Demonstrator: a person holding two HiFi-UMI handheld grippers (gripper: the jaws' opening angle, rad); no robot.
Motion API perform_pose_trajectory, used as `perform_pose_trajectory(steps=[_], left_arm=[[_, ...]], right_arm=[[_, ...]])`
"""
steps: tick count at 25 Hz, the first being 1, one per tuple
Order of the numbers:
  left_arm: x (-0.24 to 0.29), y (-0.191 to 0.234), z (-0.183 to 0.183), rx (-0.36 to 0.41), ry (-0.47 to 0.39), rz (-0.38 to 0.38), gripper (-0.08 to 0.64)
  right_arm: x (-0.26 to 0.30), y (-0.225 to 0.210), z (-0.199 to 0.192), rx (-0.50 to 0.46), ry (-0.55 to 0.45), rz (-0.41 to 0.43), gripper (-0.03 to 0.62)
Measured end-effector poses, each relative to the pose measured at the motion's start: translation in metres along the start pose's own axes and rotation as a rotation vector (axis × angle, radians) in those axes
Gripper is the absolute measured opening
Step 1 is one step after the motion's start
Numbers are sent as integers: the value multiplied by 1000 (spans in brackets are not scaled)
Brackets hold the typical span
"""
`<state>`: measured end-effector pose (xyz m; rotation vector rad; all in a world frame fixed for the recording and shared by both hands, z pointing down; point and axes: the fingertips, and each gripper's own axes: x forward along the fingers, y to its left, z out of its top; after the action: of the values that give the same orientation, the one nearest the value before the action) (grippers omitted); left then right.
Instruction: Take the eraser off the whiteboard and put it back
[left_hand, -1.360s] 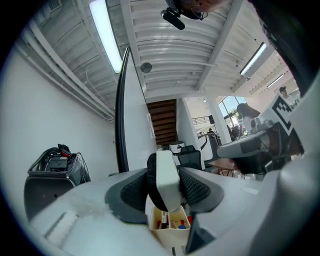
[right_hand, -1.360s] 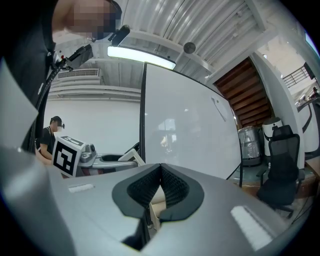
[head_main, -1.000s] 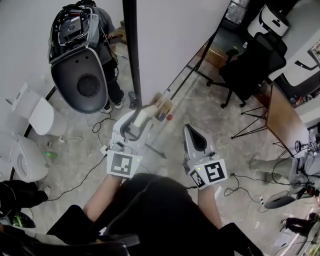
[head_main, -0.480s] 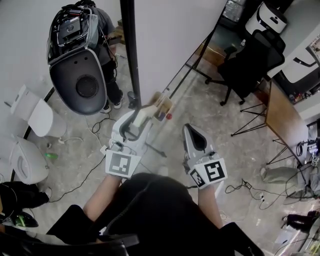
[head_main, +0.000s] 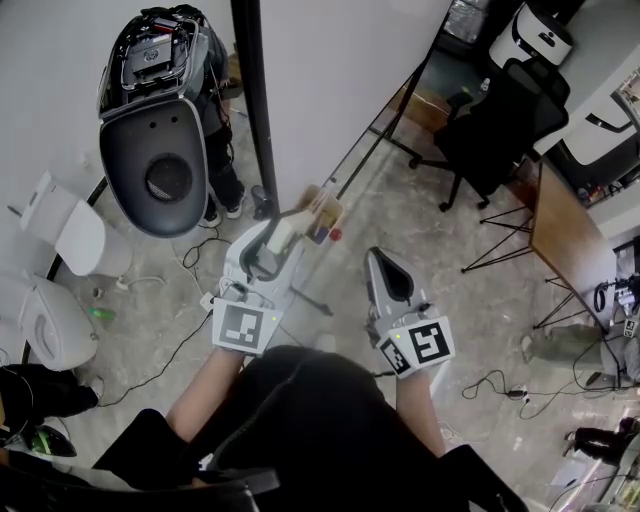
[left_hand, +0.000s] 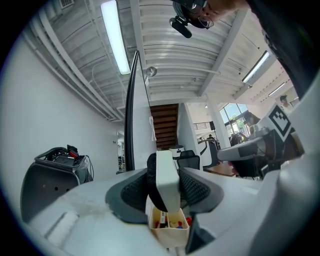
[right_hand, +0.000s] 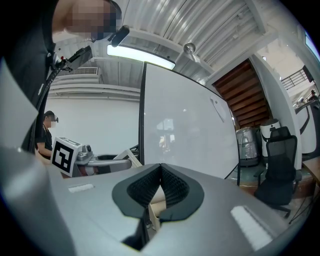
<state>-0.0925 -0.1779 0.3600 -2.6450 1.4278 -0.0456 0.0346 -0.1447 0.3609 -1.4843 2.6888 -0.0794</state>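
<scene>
My left gripper (head_main: 276, 238) (left_hand: 165, 189) is shut on the eraser (head_main: 284, 233) (left_hand: 167, 181), a white block with a black felt side, held upright between the ribbed pads. It hangs just in front of the whiteboard (head_main: 340, 70) (right_hand: 185, 135), above a small cream tray (head_main: 325, 210) (left_hand: 169, 226) with coloured markers at the board's lower edge. My right gripper (head_main: 386, 272) (right_hand: 160, 186) is to the right, level with the left one, shut with nothing between its pads.
The whiteboard's black post (head_main: 252, 110) stands right behind the left gripper. A large grey and black machine shell (head_main: 155, 150) stands at the left. There is a black office chair (head_main: 500, 120) at the back right, a wooden table (head_main: 565, 235) at the right, and cables run over the floor.
Neither gripper has moved and the eraser stays in the left jaws. The head view has shifted slightly.
</scene>
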Motion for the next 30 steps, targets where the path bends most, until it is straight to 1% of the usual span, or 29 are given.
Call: perform_pose_trajectory(steps=[6, 17, 18, 21, 24, 28, 30], left_arm=[[6, -4, -2, 6, 7, -9, 187], [27, -16, -8, 25, 46, -13, 187], [31, -17, -9, 36, 52, -14, 187], [43, -19, -10, 105, 69, -26, 187], [51, -27, -18, 95, 86, -41, 187], [64, -33, -26, 128, 130, -46, 187], [70, -35, -34, 127, 162, -43, 187]], right_arm=[[-2, -5, -1, 3, 5, -10, 9], [-9, -17, -4, 9, 6, -23, 9], [-10, -18, -4, 11, 7, -24, 9], [-10, -23, -6, 13, 9, -25, 9], [-11, -27, -7, 16, 10, -24, 9], [-12, -32, -8, 23, 12, -17, 9], [-12, -35, -9, 24, 14, -12, 9]])
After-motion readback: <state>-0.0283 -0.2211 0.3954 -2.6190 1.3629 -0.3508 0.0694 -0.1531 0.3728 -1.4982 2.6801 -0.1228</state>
